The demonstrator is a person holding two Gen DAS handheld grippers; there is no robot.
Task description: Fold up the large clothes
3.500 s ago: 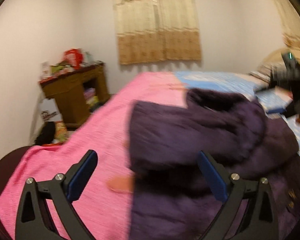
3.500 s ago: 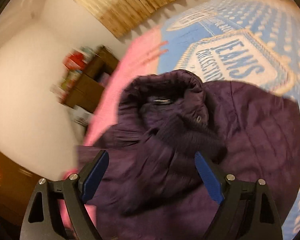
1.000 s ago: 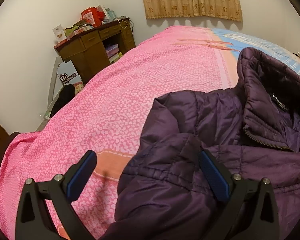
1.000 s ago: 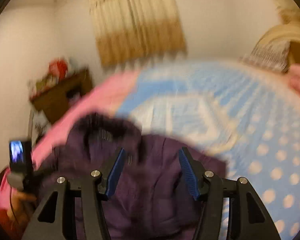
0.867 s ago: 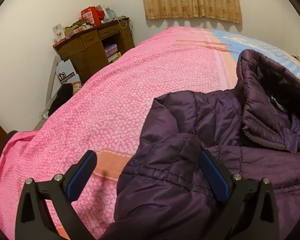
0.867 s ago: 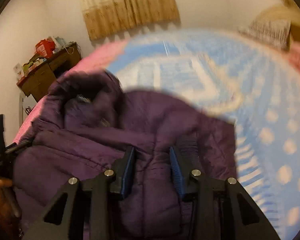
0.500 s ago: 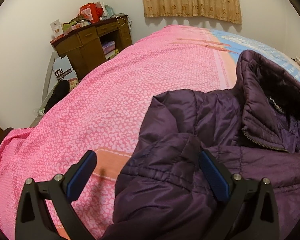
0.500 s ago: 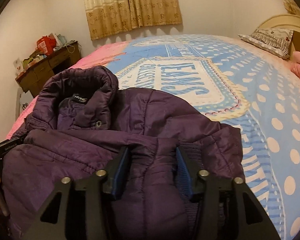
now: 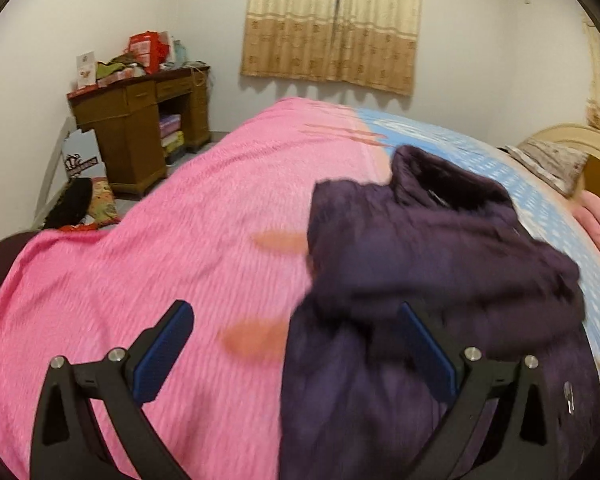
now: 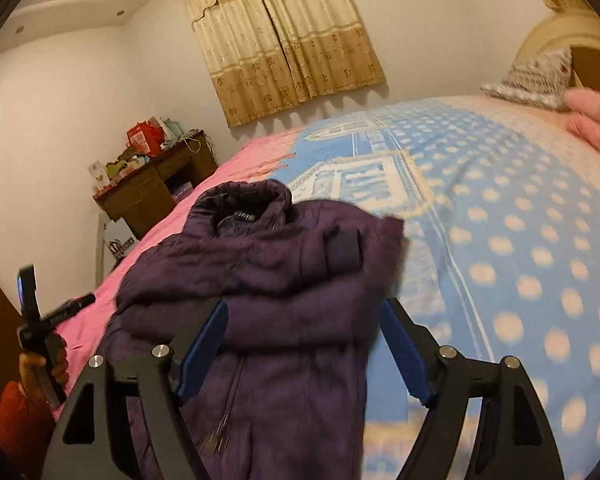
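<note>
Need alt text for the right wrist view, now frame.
A purple jacket lies folded on a bed with a blue dotted and pink cover, collar toward the far wall. The right gripper hangs above it, jaws opening, nothing pinched. At left, a hand holds the left gripper; a desk and curtain stand behind.

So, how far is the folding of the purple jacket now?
Done: both sleeves look folded across the chest of the purple jacket, which lies on the bed, collar away from the cameras. In hand: nothing is gripped; the right tongs are opening above the jacket, and the left tongs stand open beside its edge. Left: probably folding the body over, hem toward collar.
</note>
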